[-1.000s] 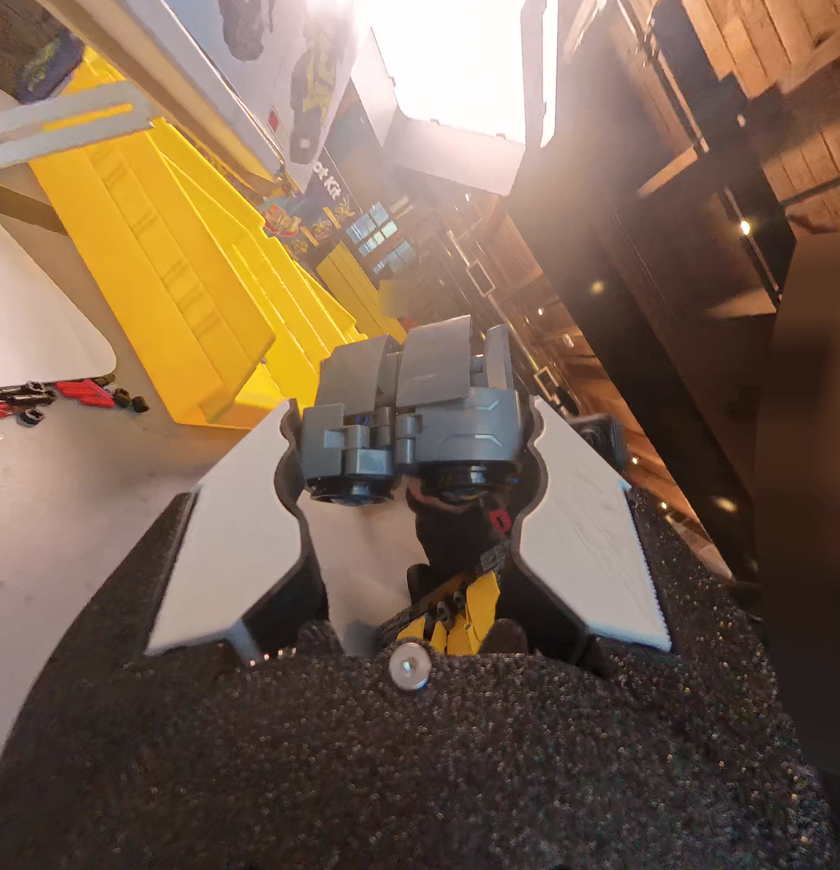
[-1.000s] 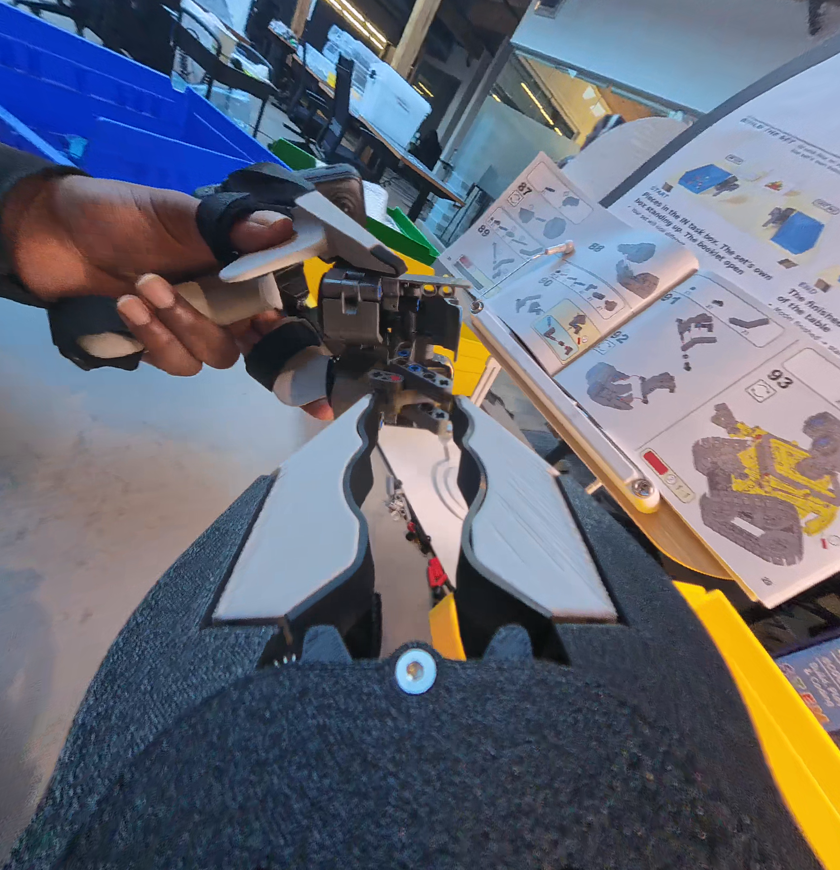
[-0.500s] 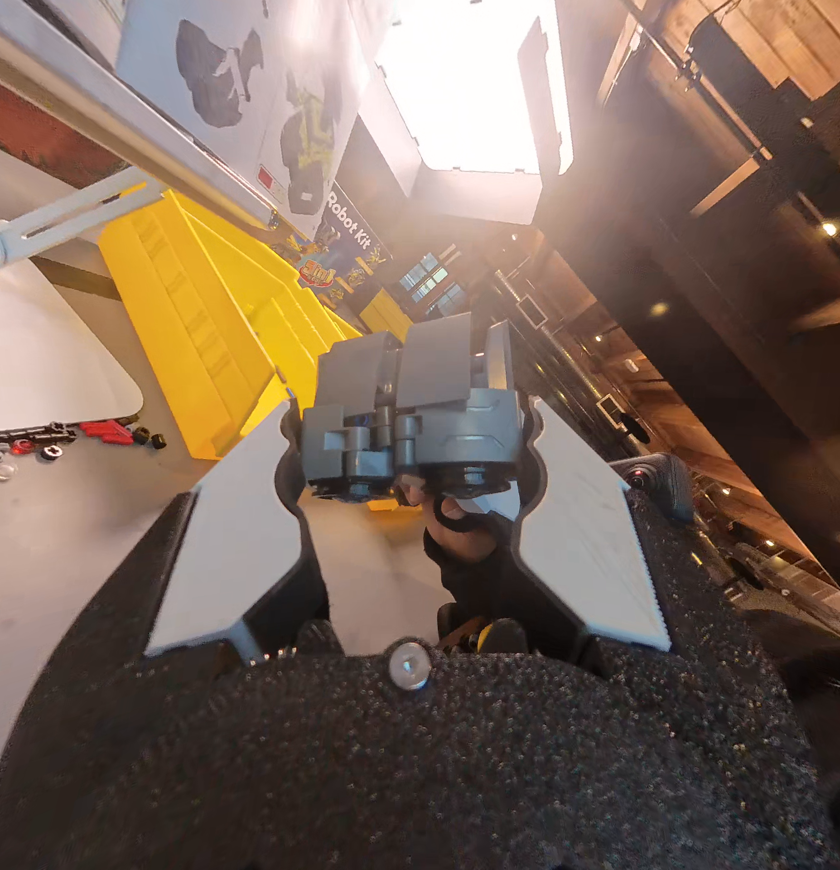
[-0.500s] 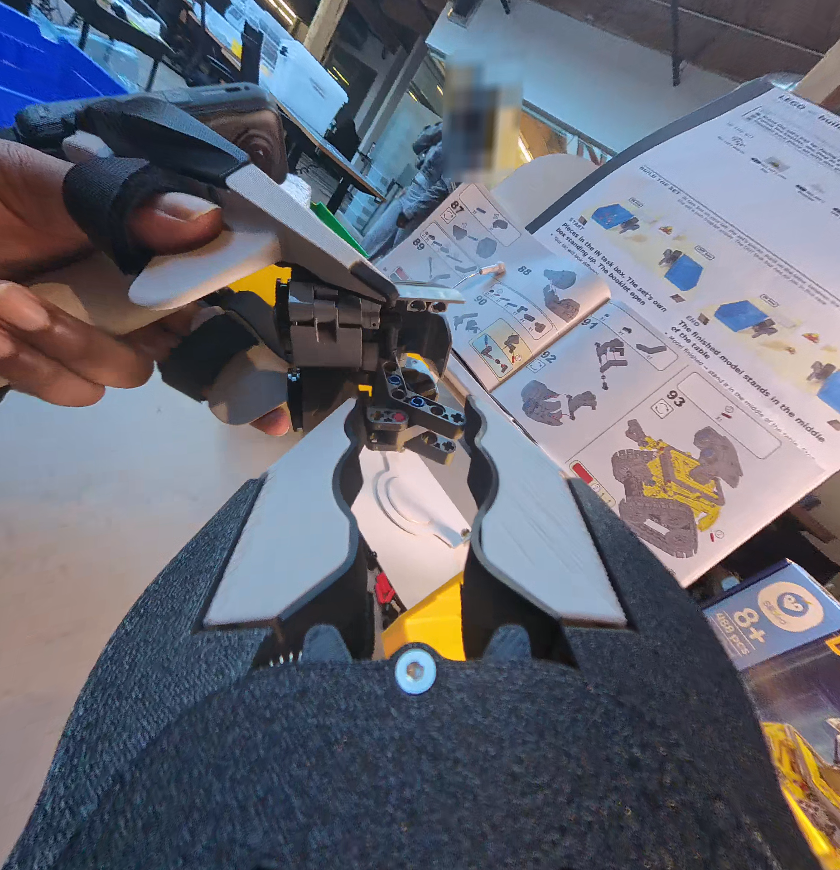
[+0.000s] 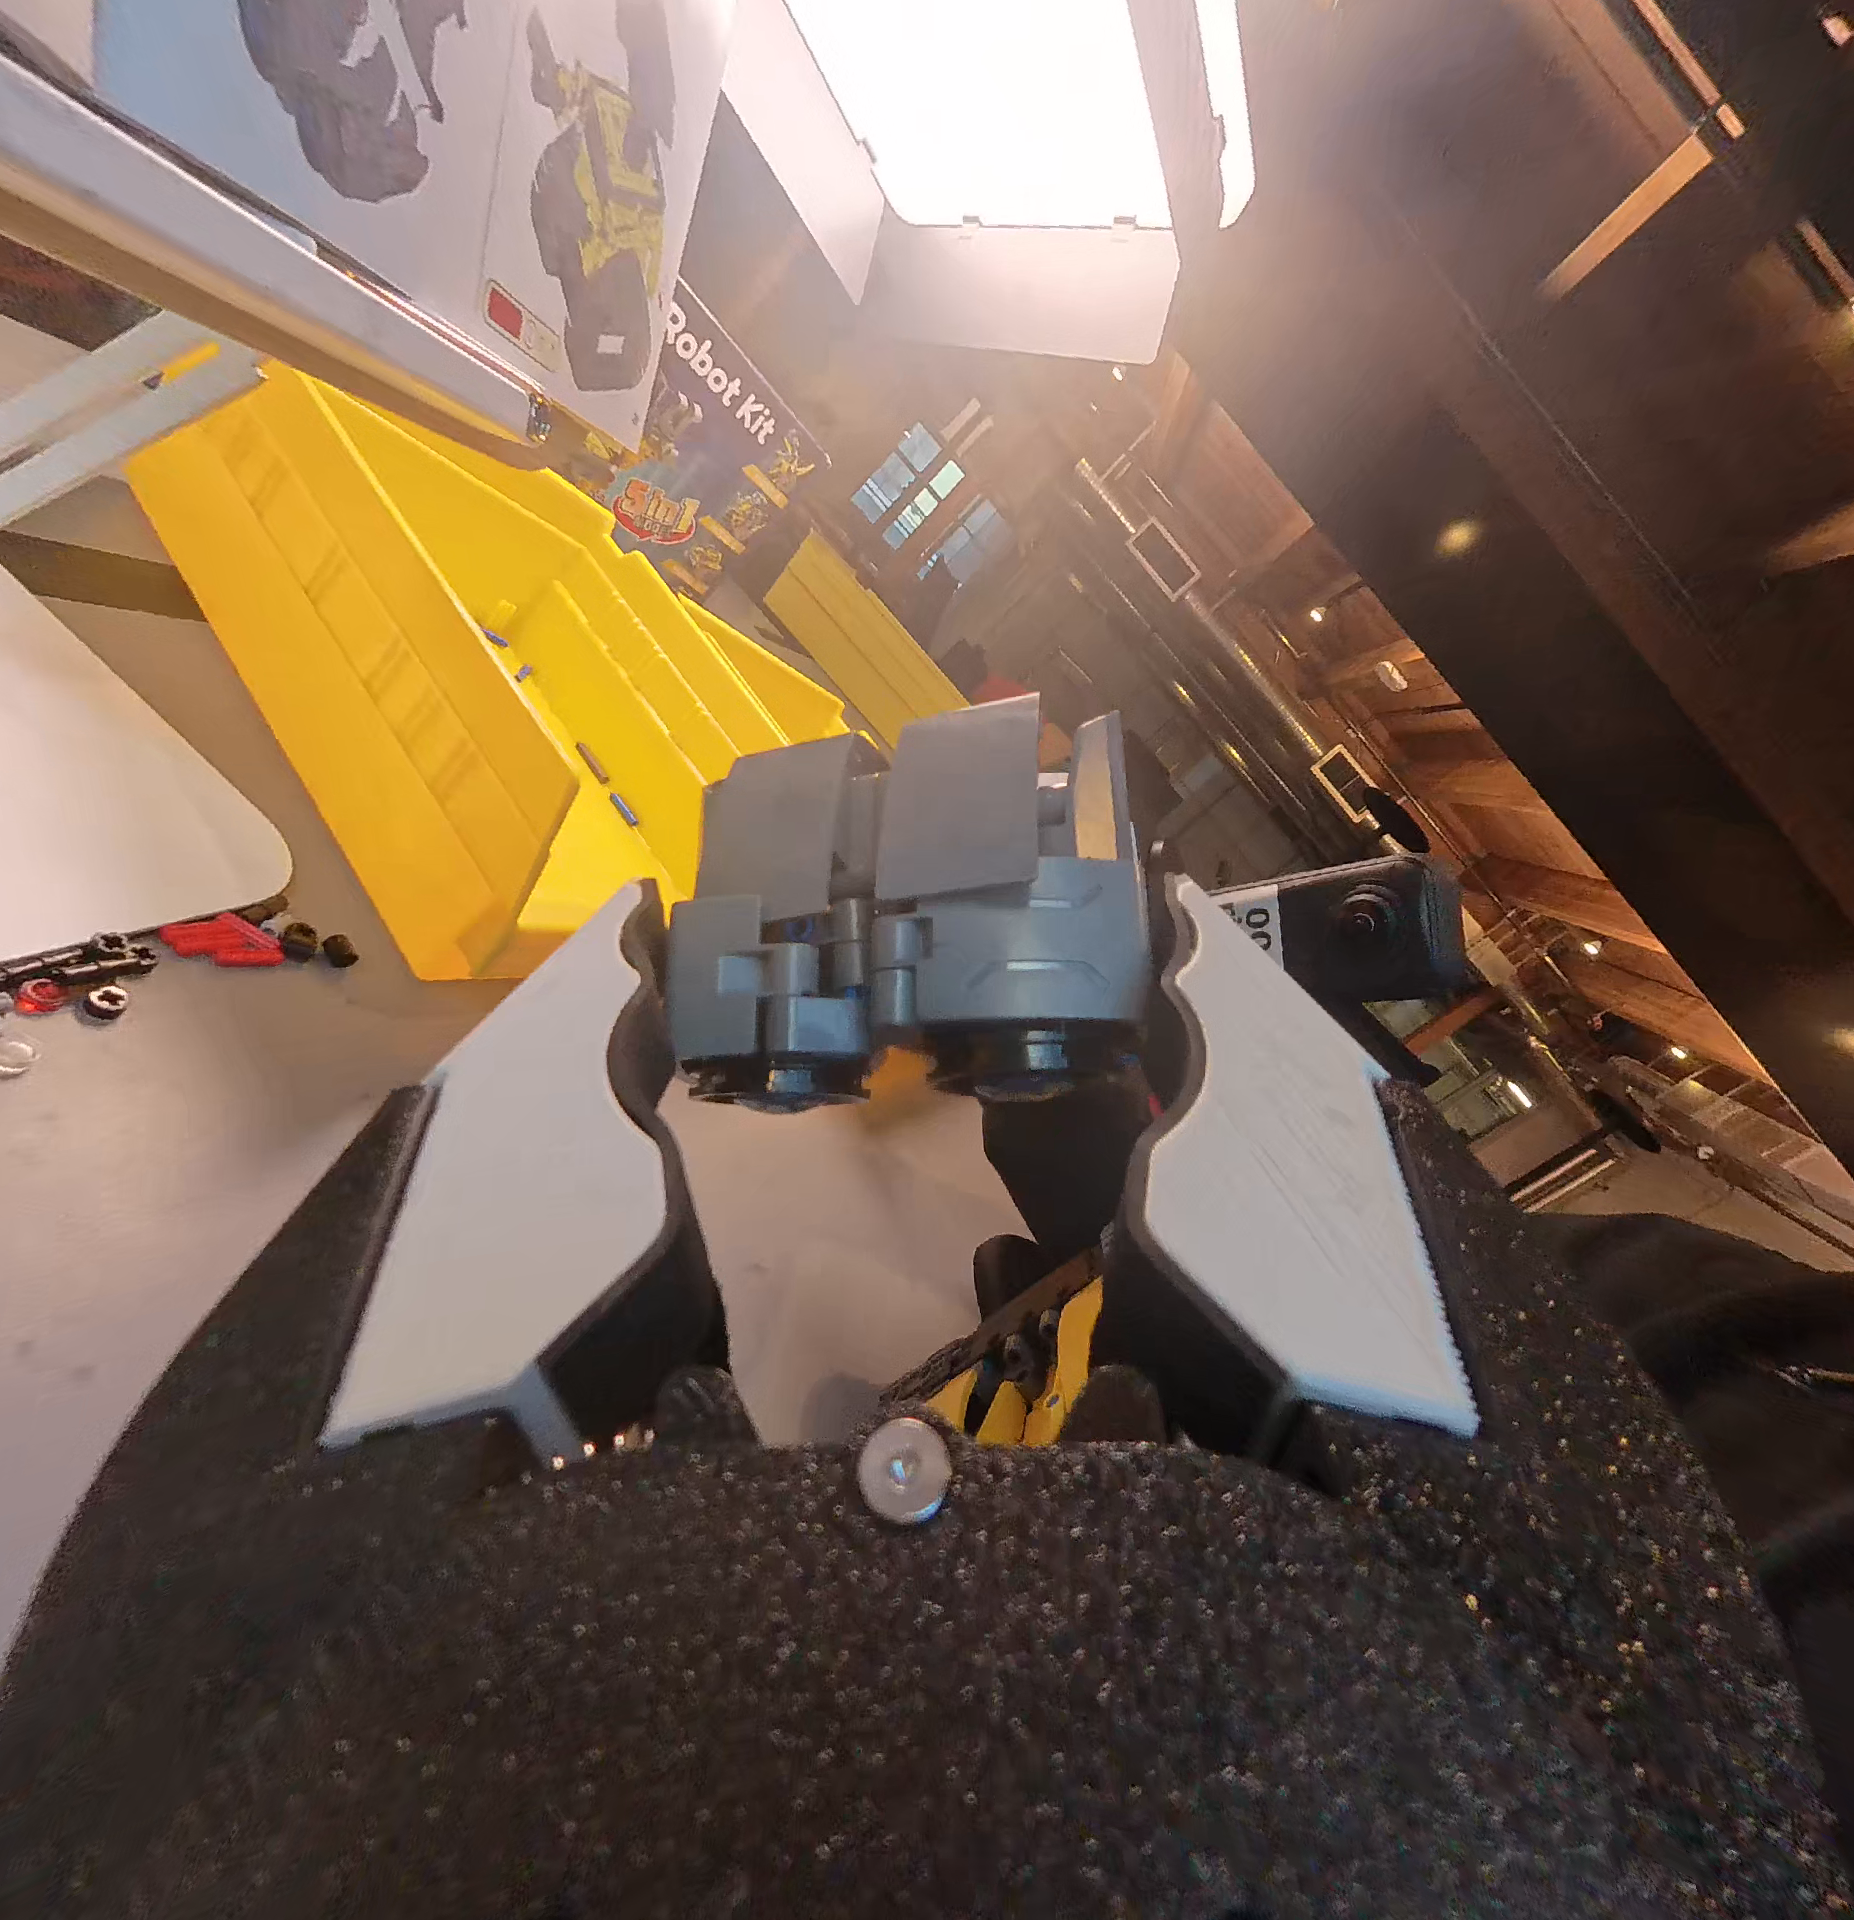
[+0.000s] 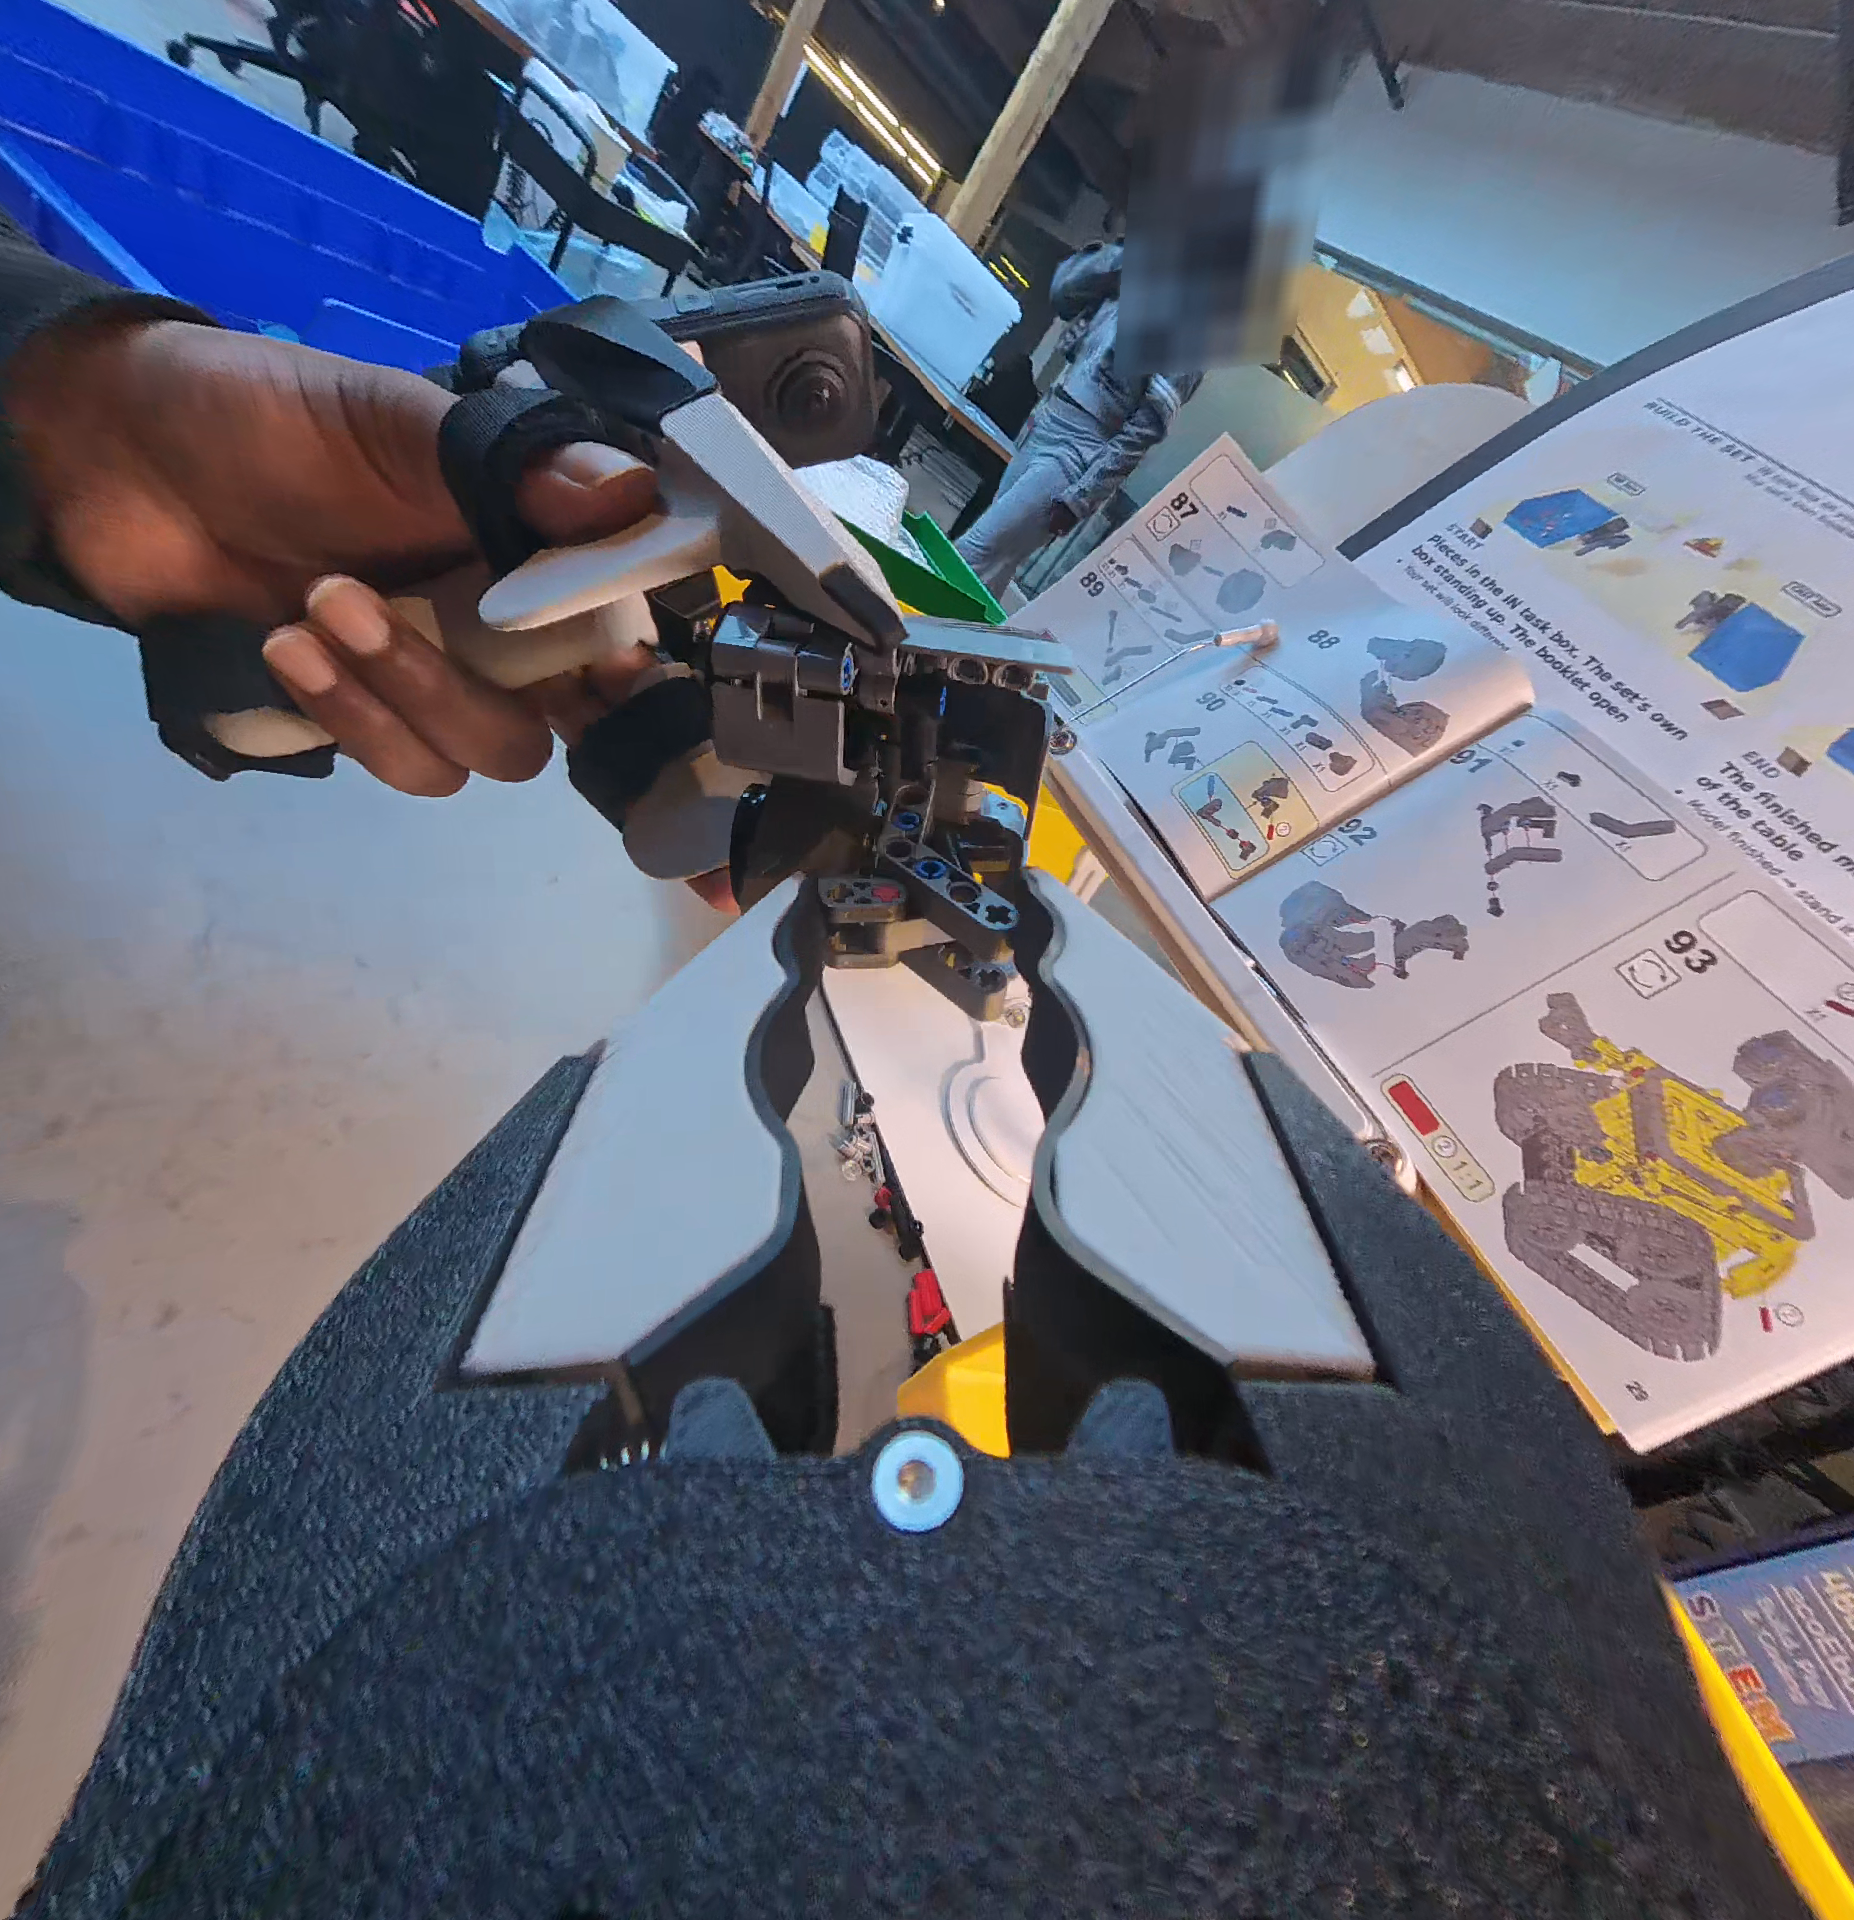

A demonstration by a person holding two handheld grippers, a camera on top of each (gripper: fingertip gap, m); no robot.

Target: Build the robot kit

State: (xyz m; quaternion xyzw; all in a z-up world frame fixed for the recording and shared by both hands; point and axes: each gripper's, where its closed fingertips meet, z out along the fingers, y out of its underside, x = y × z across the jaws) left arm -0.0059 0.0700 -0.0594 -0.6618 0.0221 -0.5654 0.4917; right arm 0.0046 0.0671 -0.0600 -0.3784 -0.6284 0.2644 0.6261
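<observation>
My left gripper (image 5: 907,977): fingers clamped on dark grey brick-built assembly (image 5: 902,925), lifted above white table (image 5: 123,1174). My right gripper (image 6: 912,935): tips pinching the assembly's lower black perforated beam (image 6: 933,894). Right of it: open instruction booklet (image 6: 1474,935) on stand.

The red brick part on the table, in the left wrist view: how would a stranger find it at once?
Start at the big yellow bin and go to its lower left corner. On the pale table there lies a short row of small loose parts. The red brick part is the only broad red piece, beside black round bits.
</observation>
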